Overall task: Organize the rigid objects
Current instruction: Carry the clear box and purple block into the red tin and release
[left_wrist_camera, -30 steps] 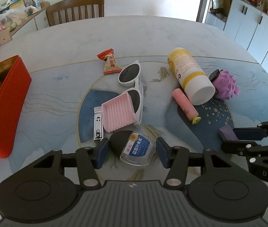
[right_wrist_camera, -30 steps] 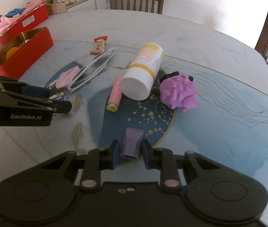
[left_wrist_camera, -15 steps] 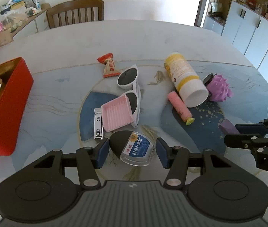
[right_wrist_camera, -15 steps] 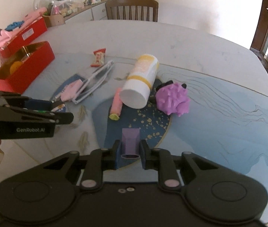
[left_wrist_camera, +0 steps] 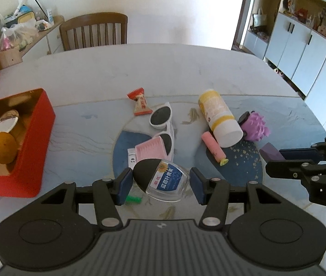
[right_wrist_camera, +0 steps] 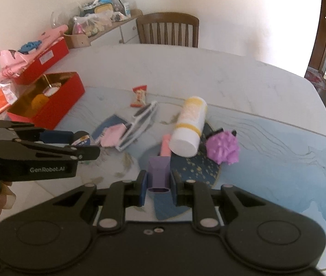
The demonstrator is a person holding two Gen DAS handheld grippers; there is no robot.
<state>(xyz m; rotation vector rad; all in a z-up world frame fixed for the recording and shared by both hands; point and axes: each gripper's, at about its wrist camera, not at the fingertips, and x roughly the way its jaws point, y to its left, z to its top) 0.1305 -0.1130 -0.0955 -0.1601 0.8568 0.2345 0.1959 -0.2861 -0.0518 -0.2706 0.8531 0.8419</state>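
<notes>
Nearest the cameras, the left gripper (left_wrist_camera: 160,184) holds a clear egg-shaped case with a black end (left_wrist_camera: 160,179) between its fingers, raised off the table (left_wrist_camera: 140,69); whether both pads press firmly cannot be told. The right gripper (right_wrist_camera: 157,189) is closed on a small purple block (right_wrist_camera: 158,174), also lifted. Beyond them, scattered on the table, lie a pink ridged tray (left_wrist_camera: 150,148), white sunglasses (left_wrist_camera: 163,124), a pink tube (left_wrist_camera: 213,148), a fallen yellow-and-white canister (left_wrist_camera: 219,119), a purple spiky toy (left_wrist_camera: 256,128) and a candy wrapper (left_wrist_camera: 140,102). Far left sits the open red box (left_wrist_camera: 36,142), likely the destination. The smooth, rounded case could slip from the fingers in transit, and the two grippers, close together, could collide.
</notes>
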